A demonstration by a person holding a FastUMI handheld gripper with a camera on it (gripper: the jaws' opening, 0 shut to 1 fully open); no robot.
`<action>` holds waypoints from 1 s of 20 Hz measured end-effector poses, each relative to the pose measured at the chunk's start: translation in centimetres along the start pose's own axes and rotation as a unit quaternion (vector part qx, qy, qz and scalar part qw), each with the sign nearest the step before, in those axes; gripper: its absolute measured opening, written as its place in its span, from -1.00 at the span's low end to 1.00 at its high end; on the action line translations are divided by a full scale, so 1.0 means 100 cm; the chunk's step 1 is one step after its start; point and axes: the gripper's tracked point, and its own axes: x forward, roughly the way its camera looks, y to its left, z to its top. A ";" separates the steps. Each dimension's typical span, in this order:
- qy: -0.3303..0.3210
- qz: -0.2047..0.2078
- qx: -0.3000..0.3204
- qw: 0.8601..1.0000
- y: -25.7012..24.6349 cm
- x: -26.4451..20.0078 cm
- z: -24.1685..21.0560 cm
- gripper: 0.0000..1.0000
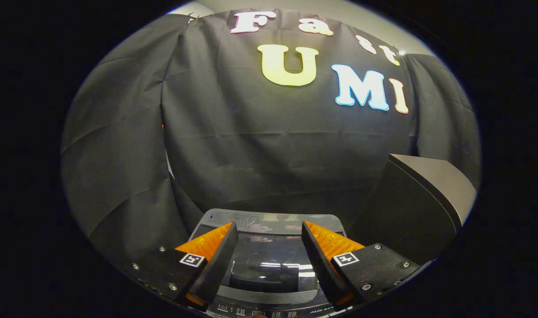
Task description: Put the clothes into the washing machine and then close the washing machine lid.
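The washing machine (269,221) stands below and just ahead of my fingers, seen from above. Its glossy dark glass lid (269,265) lies flat and shut over the tub, and reflections run across it. A control panel (269,312) with small markings runs along the near edge, under the fingers. My gripper (269,240) hovers over the lid, open, with nothing between the fingers. No clothes are in sight.
A dark, box-like object with a grey slanted top (416,203) stands to the right of the machine, close to the right finger. Black cloth hangs as the booth's wall behind and to the left of the machine.
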 end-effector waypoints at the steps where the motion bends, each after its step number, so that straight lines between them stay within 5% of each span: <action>1: -0.001 0.001 -0.001 1.000 0.000 -0.002 0.001 0.80; 9: -0.036 -0.001 0.019 0.999 -0.022 -0.043 0.005 0.81; 20: -0.069 0.033 -0.054 0.996 -0.106 -0.208 -0.029 0.80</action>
